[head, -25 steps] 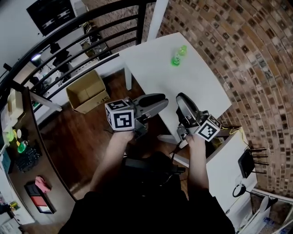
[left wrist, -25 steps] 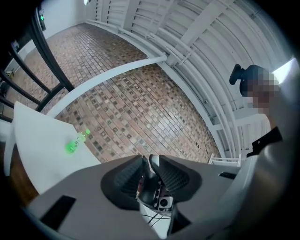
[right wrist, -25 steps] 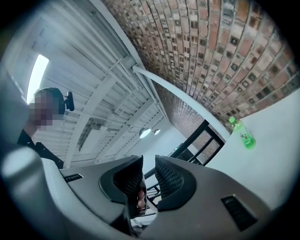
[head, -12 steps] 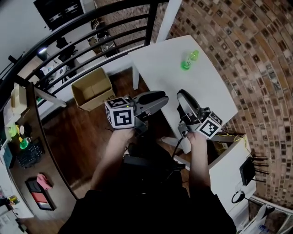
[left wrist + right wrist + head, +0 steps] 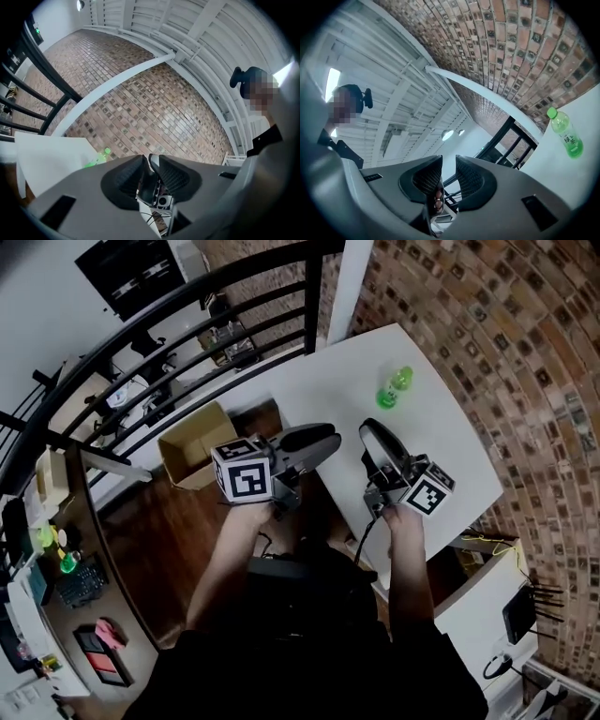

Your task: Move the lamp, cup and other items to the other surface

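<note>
brick wall (image 5: 506,343) backs a white table (image 5: 441,460). on the table, toward the wall, a green bottle (image 5: 395,387) stands upright, long axis vertical; no lamp or cup shows. left gripper (image 5: 326,437) and right gripper (image 5: 370,432) hover over the table's near edge, each with jaws slightly parted on nothing. the bottle lies at 1 o'clock from the right gripper, judged the nearer of the two.

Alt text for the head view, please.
A person holds the left gripper and right gripper, both empty, at the near edge of a white table bearing one green bottle. A cardboard box sits on the wood floor at left.
</note>
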The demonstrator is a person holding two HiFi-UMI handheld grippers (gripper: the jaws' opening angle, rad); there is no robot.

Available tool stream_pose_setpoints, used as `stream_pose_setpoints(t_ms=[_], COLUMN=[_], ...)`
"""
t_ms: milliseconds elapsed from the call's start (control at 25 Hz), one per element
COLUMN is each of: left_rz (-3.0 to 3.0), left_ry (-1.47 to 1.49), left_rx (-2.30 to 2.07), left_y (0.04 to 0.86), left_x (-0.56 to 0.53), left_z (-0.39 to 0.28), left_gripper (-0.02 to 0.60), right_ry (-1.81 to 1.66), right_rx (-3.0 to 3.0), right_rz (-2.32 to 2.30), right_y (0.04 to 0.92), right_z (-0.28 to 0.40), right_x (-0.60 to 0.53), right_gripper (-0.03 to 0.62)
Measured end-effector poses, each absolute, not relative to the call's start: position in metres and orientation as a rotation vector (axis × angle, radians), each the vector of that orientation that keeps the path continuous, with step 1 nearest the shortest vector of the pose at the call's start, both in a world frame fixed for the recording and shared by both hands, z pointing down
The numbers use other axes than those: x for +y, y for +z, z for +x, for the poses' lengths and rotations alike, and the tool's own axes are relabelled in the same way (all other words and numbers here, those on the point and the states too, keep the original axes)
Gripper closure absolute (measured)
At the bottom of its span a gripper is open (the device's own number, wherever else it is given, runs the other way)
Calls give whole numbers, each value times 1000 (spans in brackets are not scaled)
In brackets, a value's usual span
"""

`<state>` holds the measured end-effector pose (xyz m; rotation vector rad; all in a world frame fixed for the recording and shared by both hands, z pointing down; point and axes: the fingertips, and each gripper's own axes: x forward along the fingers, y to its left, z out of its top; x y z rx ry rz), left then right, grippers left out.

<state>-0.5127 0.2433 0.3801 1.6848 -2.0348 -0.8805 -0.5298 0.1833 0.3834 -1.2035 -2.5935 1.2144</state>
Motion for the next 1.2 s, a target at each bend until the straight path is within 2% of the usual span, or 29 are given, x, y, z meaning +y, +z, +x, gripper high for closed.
stream_pose_setpoints(t_ms=[600, 880, 1200], left_rz=[1779, 1872, 2017], left_ry=[-734, -701, -699], left_rx=[-1914, -1762, -1520], left_y=[372, 385, 379], left_x=[133, 107, 98], left_z=[-596, -626, -692], left_gripper=[431, 431, 431], right_ry=[1237, 1235, 1156], right_rx=[-2744, -2813, -2939], right_rz=[-1003, -831, -467], right_y=[384, 402, 407], right_z=[-604, -630, -678], right_x=[58, 39, 27], right_gripper=[451, 436, 398])
